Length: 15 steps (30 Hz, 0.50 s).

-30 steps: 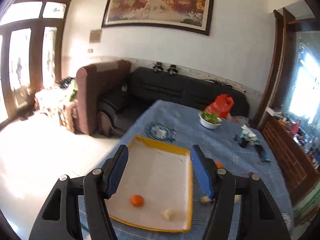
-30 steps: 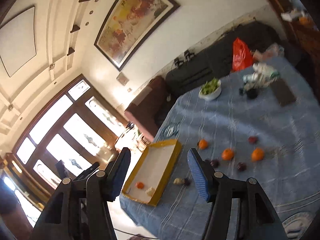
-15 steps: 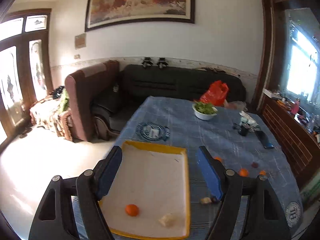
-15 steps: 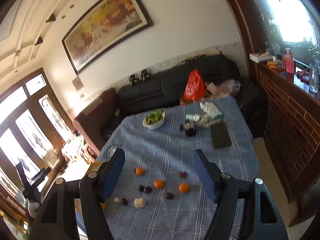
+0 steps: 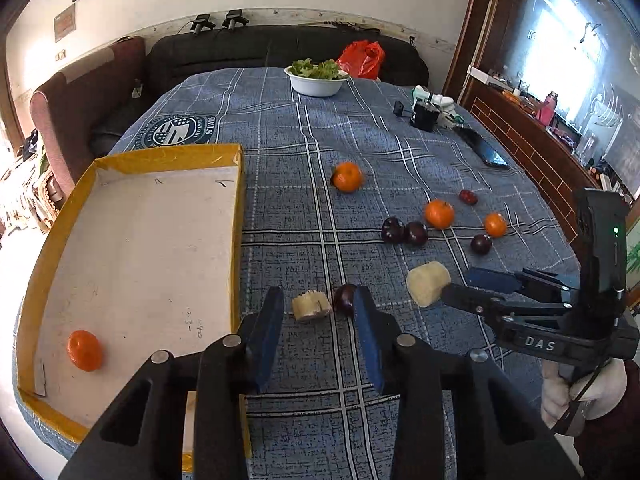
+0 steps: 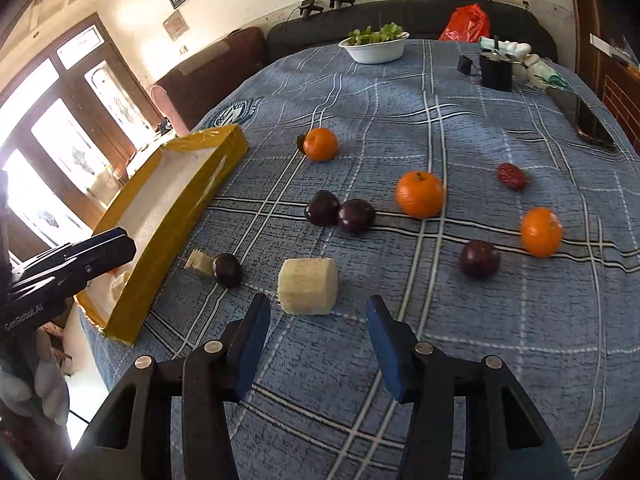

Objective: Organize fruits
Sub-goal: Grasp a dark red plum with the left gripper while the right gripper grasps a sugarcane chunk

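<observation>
A yellow-rimmed cardboard tray [image 5: 236, 216] lies at the table's left with one orange [image 5: 84, 350] inside. My left gripper [image 5: 318, 312] is open, just short of a small pale fruit chunk [image 5: 310, 307] and a dark plum [image 5: 345, 298]. My right gripper [image 6: 314, 322] is open, close before a bigger pale chunk [image 6: 308, 286]. It also shows in the left wrist view [image 5: 456, 284], its fingertips at that chunk [image 5: 427, 282]. Oranges [image 6: 420, 194], more plums [image 6: 355, 216] and a red date [image 6: 512, 176] lie scattered beyond.
The table has a blue checked cloth [image 5: 280, 128]. A white bowl of greens [image 5: 317, 79], a black cup [image 5: 424, 114] and a phone [image 5: 486, 150] sit at the far side. A sofa [image 5: 240, 52] stands behind. The table's near edge is right below the grippers.
Both grippers have dropped from high above to just over the table and moved in on the fruit. The left has shifted right from over the tray. Both stay open.
</observation>
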{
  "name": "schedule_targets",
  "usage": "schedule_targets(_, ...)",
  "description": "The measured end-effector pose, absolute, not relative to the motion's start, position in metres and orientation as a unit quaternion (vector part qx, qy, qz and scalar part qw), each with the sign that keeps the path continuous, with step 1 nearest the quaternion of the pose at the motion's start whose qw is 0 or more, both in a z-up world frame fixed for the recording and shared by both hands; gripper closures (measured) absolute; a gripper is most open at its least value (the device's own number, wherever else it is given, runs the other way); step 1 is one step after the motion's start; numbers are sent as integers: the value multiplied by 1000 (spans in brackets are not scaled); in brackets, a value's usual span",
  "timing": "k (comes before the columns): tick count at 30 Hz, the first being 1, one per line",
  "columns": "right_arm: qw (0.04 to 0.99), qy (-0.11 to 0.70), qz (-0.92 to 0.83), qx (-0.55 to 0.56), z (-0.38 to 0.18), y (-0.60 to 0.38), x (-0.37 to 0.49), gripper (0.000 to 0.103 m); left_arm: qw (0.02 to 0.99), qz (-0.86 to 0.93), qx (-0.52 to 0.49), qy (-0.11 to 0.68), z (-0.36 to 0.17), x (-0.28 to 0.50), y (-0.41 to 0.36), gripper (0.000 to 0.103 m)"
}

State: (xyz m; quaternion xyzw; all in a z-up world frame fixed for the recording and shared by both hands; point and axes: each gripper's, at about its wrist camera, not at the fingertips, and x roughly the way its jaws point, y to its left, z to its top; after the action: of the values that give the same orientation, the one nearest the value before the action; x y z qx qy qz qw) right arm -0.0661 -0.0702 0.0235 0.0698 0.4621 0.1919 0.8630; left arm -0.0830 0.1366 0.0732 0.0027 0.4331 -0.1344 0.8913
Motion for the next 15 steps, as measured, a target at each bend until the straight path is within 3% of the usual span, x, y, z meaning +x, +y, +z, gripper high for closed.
schedule_targets(4, 866, 461, 189, 42, 14, -52, -55, 49, 885, -143, 19, 442, 67, -80, 131, 68)
schedule_targets(5, 865, 462, 190, 40, 11, -51, -52, 52, 882, -148, 21, 446, 64, -79, 129, 68)
schedule_targets(6, 864, 464, 191, 41, 10, -49, -51, 64, 880, -153, 22, 448, 62, -78, 127, 68)
schedule_targets(7, 863, 467, 191, 43, 9, -49, -50, 65, 878, -158, 24, 451, 59, -75, 124, 68)
schedule_targets(15, 861, 460, 202, 81, 10, -63, -57, 69, 862, -196, 75, 461, 39, -52, 87, 68)
